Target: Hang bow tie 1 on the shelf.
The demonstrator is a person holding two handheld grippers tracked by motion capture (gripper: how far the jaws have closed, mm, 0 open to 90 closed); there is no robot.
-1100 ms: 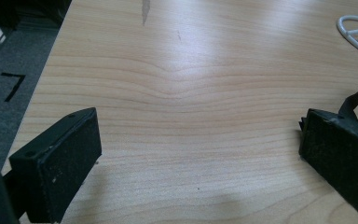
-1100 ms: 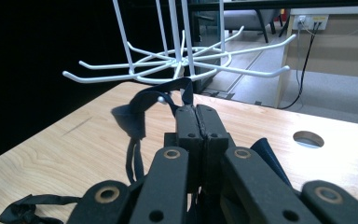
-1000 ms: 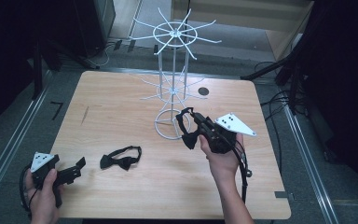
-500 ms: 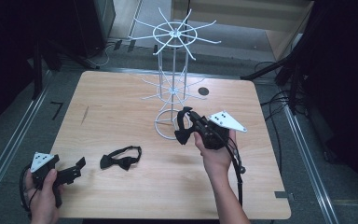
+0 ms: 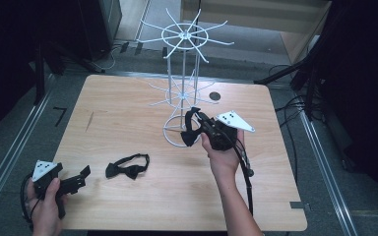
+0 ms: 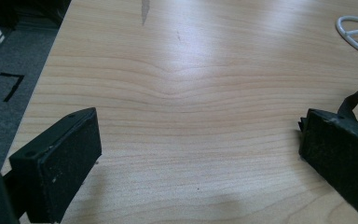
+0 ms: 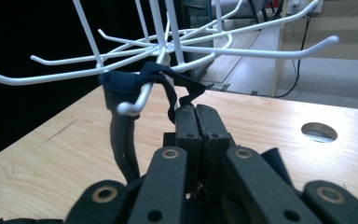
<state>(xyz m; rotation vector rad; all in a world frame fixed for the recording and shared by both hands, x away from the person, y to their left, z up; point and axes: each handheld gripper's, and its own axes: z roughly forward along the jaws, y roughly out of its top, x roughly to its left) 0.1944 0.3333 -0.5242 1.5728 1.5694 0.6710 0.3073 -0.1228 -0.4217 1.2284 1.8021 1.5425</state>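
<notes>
Bow ties — two [image 5: 127,167] [image 5: 191,129]; rack [image 5: 183,93] — one; hand-held grippers — two [image 5: 82,176] [image 5: 193,125]

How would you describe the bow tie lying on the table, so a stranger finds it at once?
Start at the light wooden table, then look toward its near left part. The black fabric bow tie lies flat there, untouched, unlike the dark bow tie gripped beside the white wire rack.

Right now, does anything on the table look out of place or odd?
Nothing looks damaged or spilled. One bow tie lies loose on the table, away from the white wire rack. The right gripper holds another bow tie's strap at a rack hook.
</notes>
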